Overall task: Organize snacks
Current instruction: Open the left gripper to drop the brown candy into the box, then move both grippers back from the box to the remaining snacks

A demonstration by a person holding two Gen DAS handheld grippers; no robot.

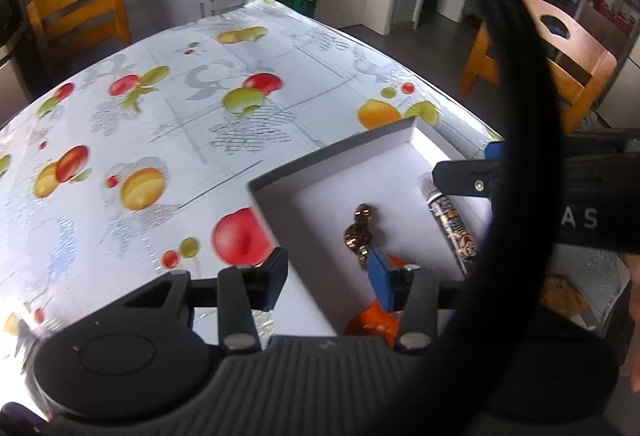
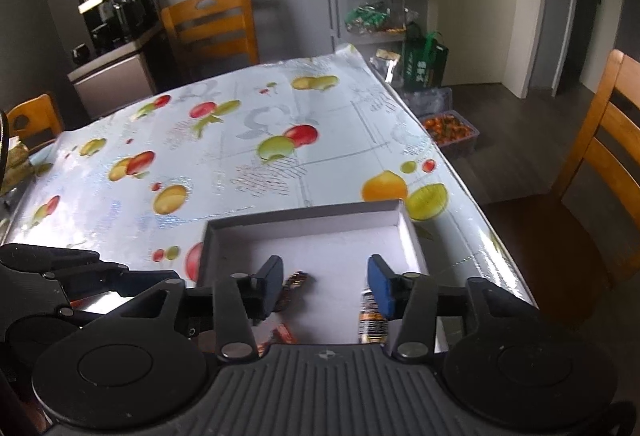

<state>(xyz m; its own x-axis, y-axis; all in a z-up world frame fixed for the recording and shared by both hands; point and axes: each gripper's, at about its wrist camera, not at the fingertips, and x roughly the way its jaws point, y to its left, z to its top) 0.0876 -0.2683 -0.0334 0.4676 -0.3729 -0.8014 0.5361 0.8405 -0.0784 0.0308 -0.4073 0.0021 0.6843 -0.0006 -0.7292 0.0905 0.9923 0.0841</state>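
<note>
A shallow white box (image 2: 408, 236) sits open at the near right corner of the table (image 2: 248, 164), which is covered by a shiny cloth printed with fruit. Inside the box lie several snacks: a string of gold-wrapped candies (image 1: 360, 232) near the middle of the floor, a long silver packet with a cartoon print (image 1: 450, 220) along the right wall, and an orange wrapper (image 1: 372, 320) at the near edge, partly hidden behind a finger of the left gripper (image 1: 328, 276). In the right wrist view the same box shows a dark and gold packet (image 2: 372, 318) lying below the blue pad, a brown wrapper (image 2: 296, 280) just beside the dark pad, and an orange-red piece (image 2: 284, 334) at the near rim. The left gripper hangs over the box's left wall with its fingers apart and nothing between them. The right gripper (image 2: 324, 280) hangs over the box floor, its fingers also apart and gripping nothing. A thick black cable (image 1: 500, 116) curves across the left wrist view and blocks much of the right side, where the right gripper's body reaches over the box. Wooden chairs (image 2: 212, 24) stand around the table, a clear shelf cart (image 2: 368, 12) with a plastic bag on top stands beyond the far end, and a tub of oranges (image 2: 450, 130) sits on the floor.
</note>
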